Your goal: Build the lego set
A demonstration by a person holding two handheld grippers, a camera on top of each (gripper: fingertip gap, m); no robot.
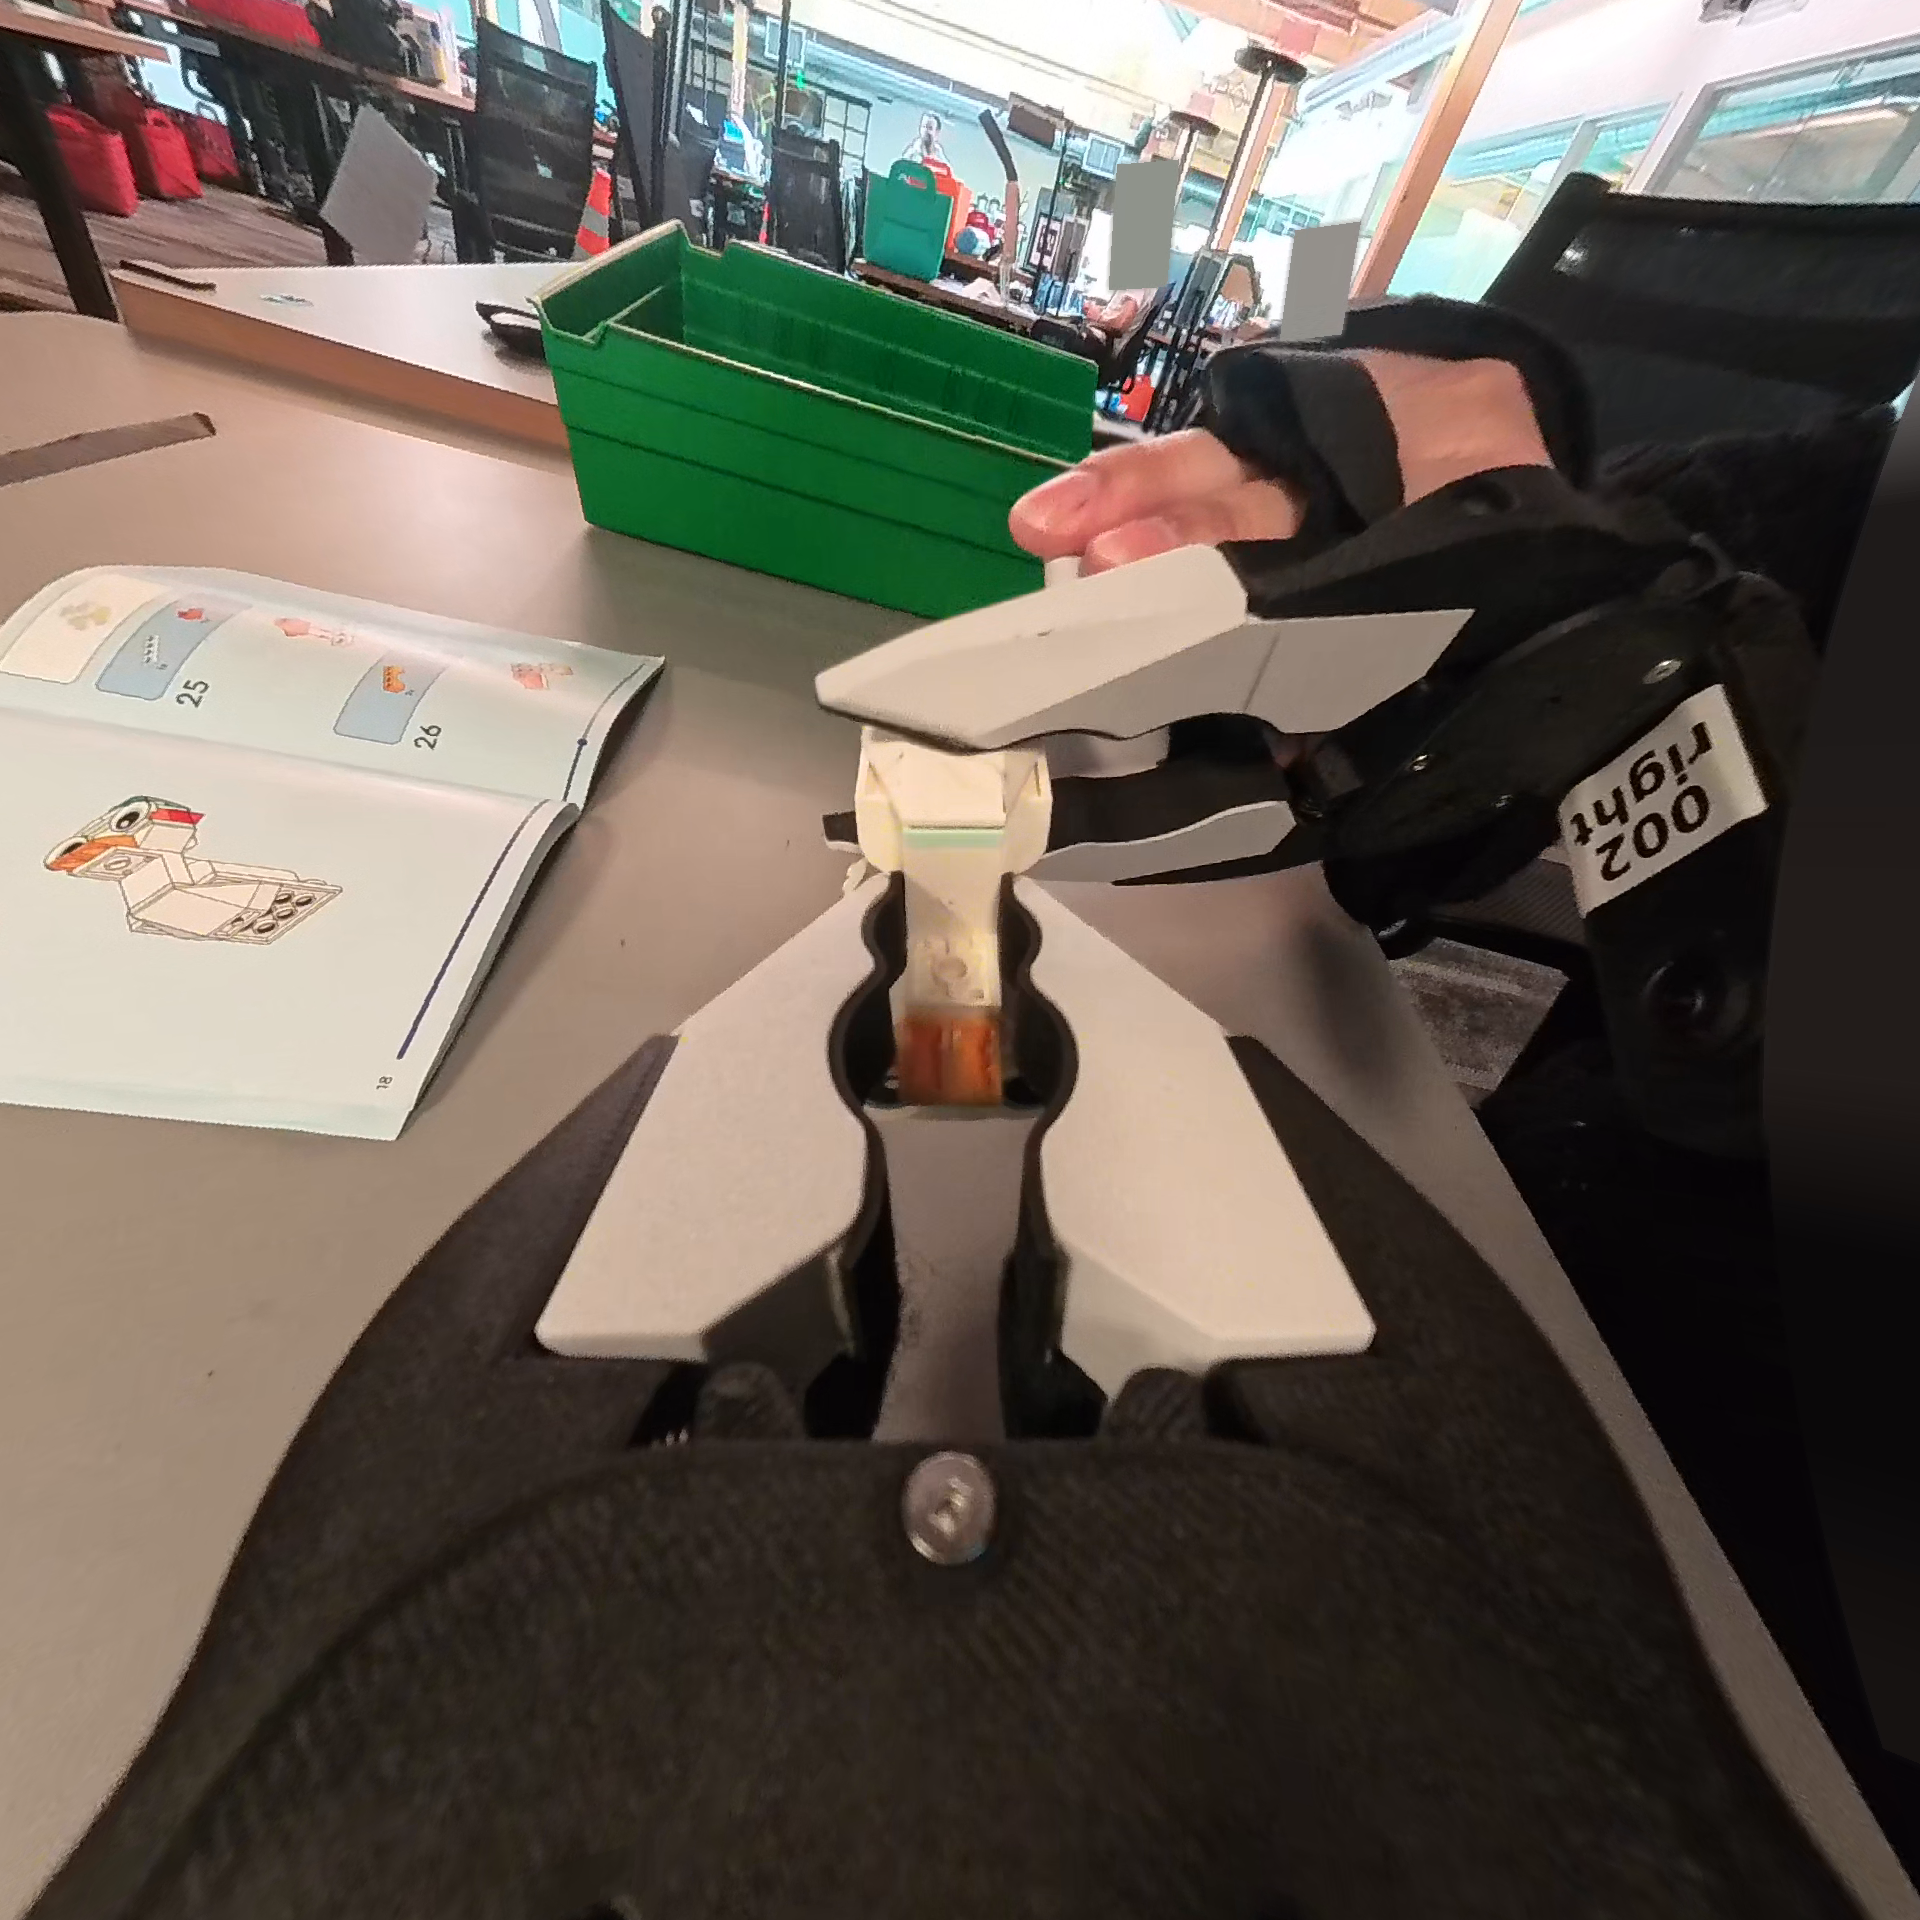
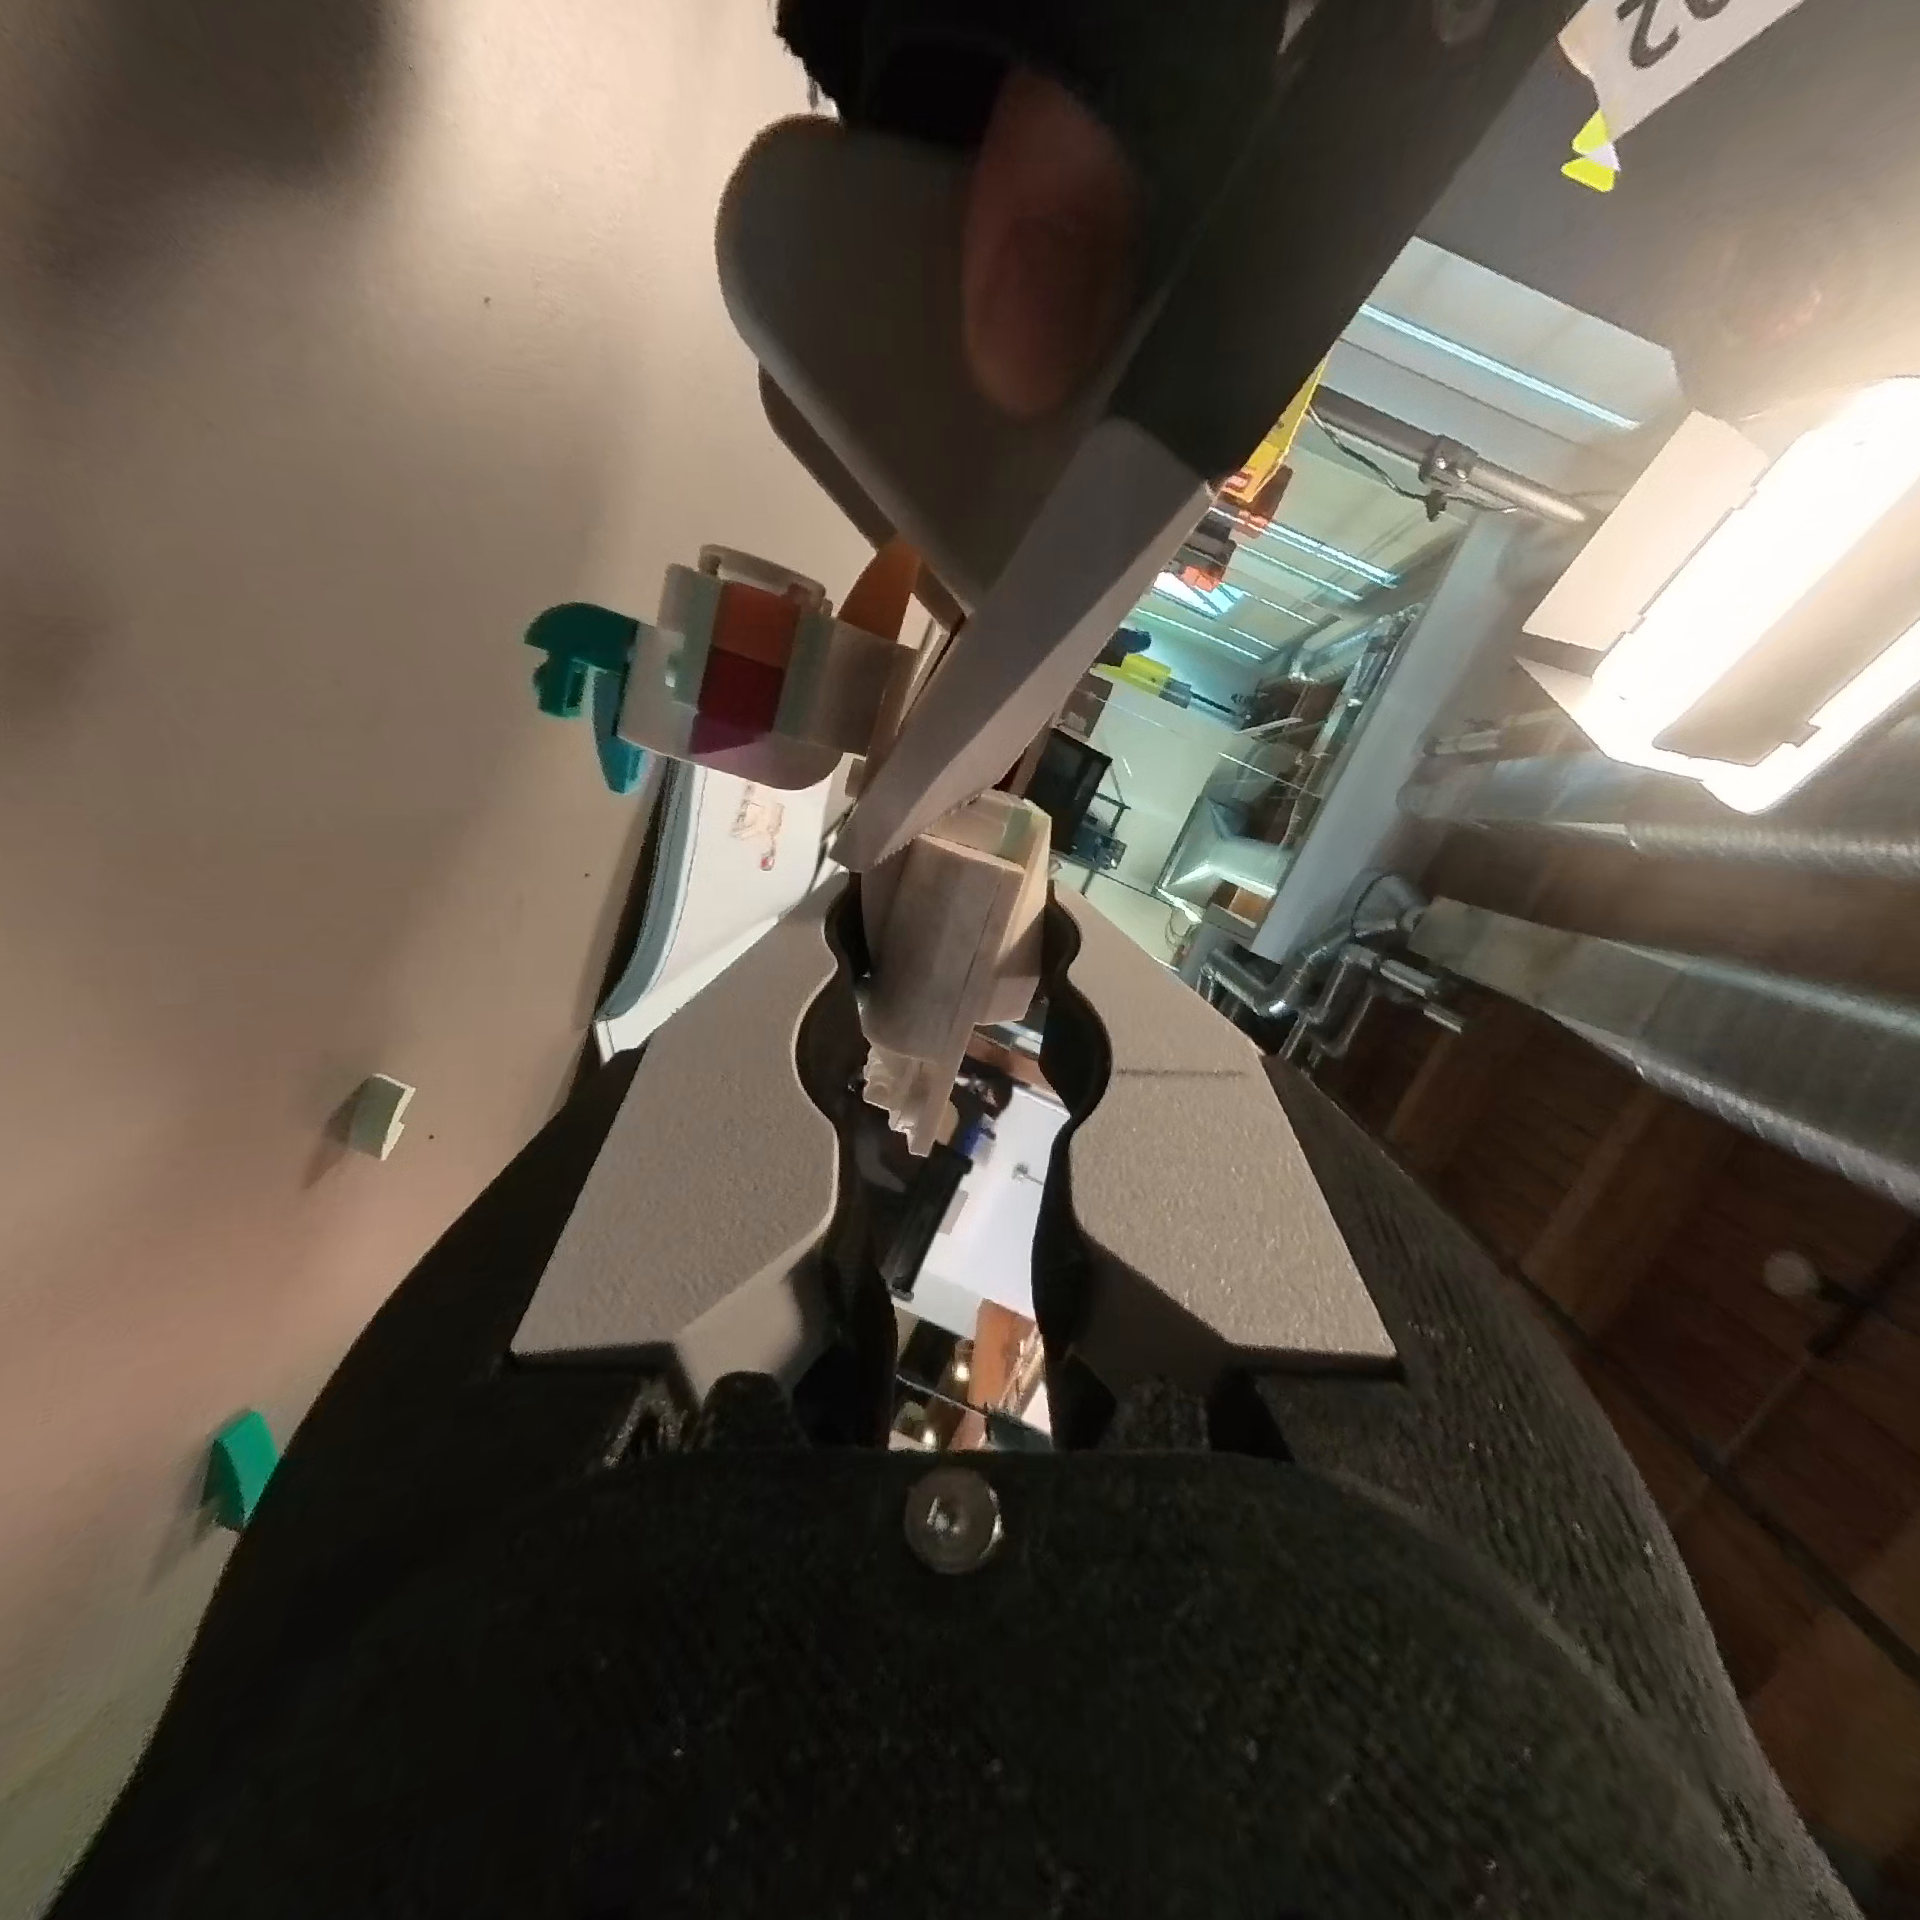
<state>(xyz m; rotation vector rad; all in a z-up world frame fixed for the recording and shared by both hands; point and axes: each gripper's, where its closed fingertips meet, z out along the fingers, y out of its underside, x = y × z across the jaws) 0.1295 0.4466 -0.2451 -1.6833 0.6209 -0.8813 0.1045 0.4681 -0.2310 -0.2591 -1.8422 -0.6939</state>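
Observation:
My left gripper [image 1: 951,899] is shut on a white lego build [image 1: 948,961] with an orange piece [image 1: 951,1060] at its near end. My right gripper [image 1: 883,774] comes in from the right, shut on the white block at the build's far end. In the right wrist view my right gripper [image 2: 951,904] clamps that white block [image 2: 951,935], with the left gripper [image 2: 883,821] meeting it from above. A small lego part with teal, orange, red and magenta bricks [image 2: 727,686] sits beside the left gripper's fingers; I cannot tell whether it is joined on.
An open instruction booklet [image 1: 260,831] lies on the grey table [image 1: 312,1299] to the left. A green bin [image 1: 810,457] stands behind. A pale green piece [image 2: 374,1127] and a teal piece [image 2: 239,1475] lie loose. A black chair [image 1: 1714,312] is at the right. Less than 4 cm separates the two grippers' tips.

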